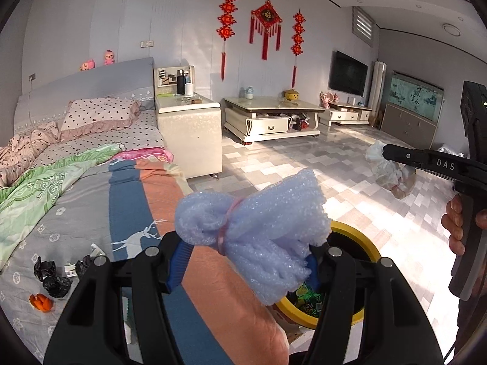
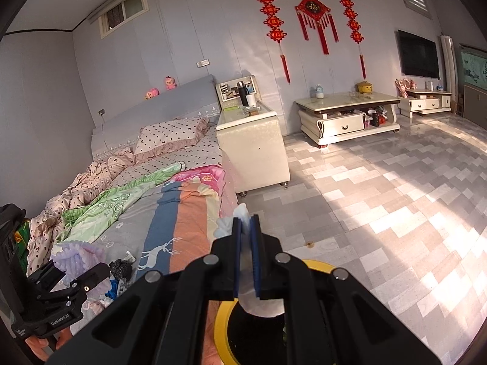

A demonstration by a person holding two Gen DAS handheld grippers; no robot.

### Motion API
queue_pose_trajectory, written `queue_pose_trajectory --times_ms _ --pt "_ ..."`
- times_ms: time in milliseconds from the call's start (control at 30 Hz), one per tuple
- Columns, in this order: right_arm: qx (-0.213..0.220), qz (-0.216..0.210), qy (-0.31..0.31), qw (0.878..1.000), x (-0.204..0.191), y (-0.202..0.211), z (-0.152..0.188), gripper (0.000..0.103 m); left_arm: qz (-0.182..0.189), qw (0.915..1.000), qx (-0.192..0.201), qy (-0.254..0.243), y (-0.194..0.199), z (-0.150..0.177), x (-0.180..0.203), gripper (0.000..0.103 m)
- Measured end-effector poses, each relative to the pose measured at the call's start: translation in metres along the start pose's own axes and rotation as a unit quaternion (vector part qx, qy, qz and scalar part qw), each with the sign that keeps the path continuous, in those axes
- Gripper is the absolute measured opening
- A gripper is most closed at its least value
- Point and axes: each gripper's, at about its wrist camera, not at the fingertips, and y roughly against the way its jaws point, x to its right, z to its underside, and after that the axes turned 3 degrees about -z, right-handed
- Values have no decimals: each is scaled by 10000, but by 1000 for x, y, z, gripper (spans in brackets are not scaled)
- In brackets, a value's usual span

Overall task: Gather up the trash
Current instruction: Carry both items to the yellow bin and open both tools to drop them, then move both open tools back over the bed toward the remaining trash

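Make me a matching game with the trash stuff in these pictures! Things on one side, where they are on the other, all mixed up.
Things:
1. foam bundle
2. crumpled white wrapper
3. orange peel
4. yellow bin

Places:
A. lying on the bed cover
B. on the floor beside the bed
C. pinched in the left claw
D. pinched in the right claw

Pairs: 1-C, 2-D, 3-A, 4-B
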Motion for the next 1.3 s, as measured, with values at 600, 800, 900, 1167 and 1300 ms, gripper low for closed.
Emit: queue_pose_trajectory --times_ms 600,800,900,1167,1300 --pt "-657 318 -658 9952 71 -69 52 6 739 9929 -936 40 -126 46 71 62" --pt "-624 449 -725 9944 81 -71 54 10 856 9906 -1060 123 -134 54 67 67" --pt "-587 499 -743 9943 82 -68 55 20 843 9906 -1069 140 -136 55 68 72" --pt "-468 692 -738 9938 80 -59 52 36 856 9911 -1001 199 -128 55 59 85" --pt "-422 750 -726 9936 77 -53 51 42 822 9916 -960 264 -120 55 51 90"
